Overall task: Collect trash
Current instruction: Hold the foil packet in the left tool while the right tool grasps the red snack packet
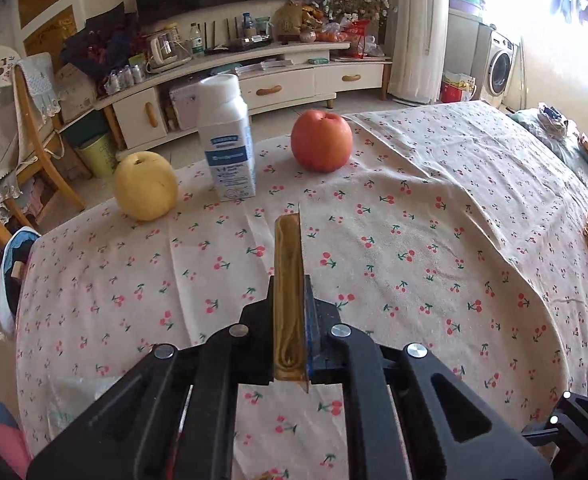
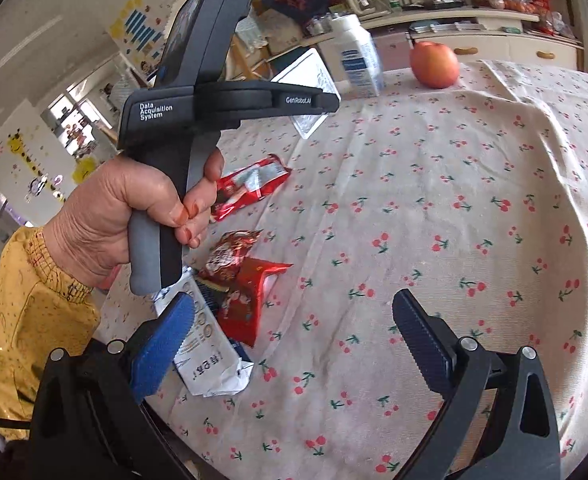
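- The left gripper [image 1: 290, 320] is clamped tight on a flat packet [image 1: 288, 288], which sticks out forward between the two black fingers, up off the surface [image 1: 433, 240].
- From the left wrist view the packet shows edge-on: long, thin, golden-brown on its side, with a silvery edge. (In the right wrist view it looks like a clear, shiny sheet [image 2: 307, 80] poking out past the tip of the left gripper [image 2: 325, 100].)
- A hand [image 2: 106, 216] in a yellow sleeve [image 2: 22, 320] grips the handle of the left gripper.
- The right gripper [image 2: 294, 336] has its fingers spread wide with nothing between them.
- More trash lies on the cherry cloth just by the right gripper's blue finger [image 2: 162, 352]: a white crumpled wrapper [image 2: 210, 368], touching a red wrapper [image 2: 246, 300].
- Another red wrapper [image 2: 250, 184] lies farther away, below the left gripper.
- A white bottle [image 1: 226, 136], a yellow pear [image 1: 146, 186] and a red apple [image 1: 321, 140] stand at the far edge.
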Available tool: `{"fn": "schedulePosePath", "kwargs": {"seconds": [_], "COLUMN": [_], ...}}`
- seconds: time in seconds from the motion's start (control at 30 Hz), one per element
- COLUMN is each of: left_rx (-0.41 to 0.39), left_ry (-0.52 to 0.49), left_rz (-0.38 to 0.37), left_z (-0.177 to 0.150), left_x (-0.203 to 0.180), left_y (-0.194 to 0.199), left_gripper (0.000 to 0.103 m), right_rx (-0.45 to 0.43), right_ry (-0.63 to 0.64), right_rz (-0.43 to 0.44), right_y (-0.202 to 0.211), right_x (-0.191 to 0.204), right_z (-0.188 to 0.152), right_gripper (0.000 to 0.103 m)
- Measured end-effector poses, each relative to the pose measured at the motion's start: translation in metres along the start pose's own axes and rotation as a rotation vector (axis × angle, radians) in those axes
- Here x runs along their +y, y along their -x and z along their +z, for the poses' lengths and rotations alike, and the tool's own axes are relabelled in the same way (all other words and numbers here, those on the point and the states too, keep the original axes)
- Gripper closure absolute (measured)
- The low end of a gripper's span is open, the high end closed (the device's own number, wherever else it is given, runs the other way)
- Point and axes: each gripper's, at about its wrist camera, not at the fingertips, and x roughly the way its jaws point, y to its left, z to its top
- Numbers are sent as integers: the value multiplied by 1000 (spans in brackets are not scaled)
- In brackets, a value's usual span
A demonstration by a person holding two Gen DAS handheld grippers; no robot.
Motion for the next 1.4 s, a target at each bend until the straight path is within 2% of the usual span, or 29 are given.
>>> {"fn": "schedulePosePath", "kwargs": {"seconds": [0.27,0.37,0.57,0.67,0.77,0.9,0.93,1.13,1.4], "left_rx": [-43,-57,-95,-110,-128,-143,-144,-147,-145], "left_ry": [130,204,357,398,424,444,444,445,428], "left_rz": [41,48,60,64,60,39,37,7,-31], "left_z": [-48,-70,-112,-126,-136,-144,-145,-149,-150], "left_x": [46,64,102,115,126,137,139,142,141], "left_y": [62,82,108,113,117,122,122,123,125], "left_gripper": [92,92,92,92,92,92,92,92,92], "right_rx": [83,107,115,96,66,41,45,52,47], "right_ry": [113,150,202,222,134,-13,-26,64,162], "right_rz": [97,95,88,60,38,1,-10,-154,-254], "right_y": [-27,-36,-46,-47,-46,-48,-52,-72,-90], "right_x": [36,45,57,60,46,22,20,36,53], "right_z": [-15,-20,-26,-25,-18,-10,-9,-4,-2], "right_gripper": [8,16,20,20,20,36,37,52,52]}}
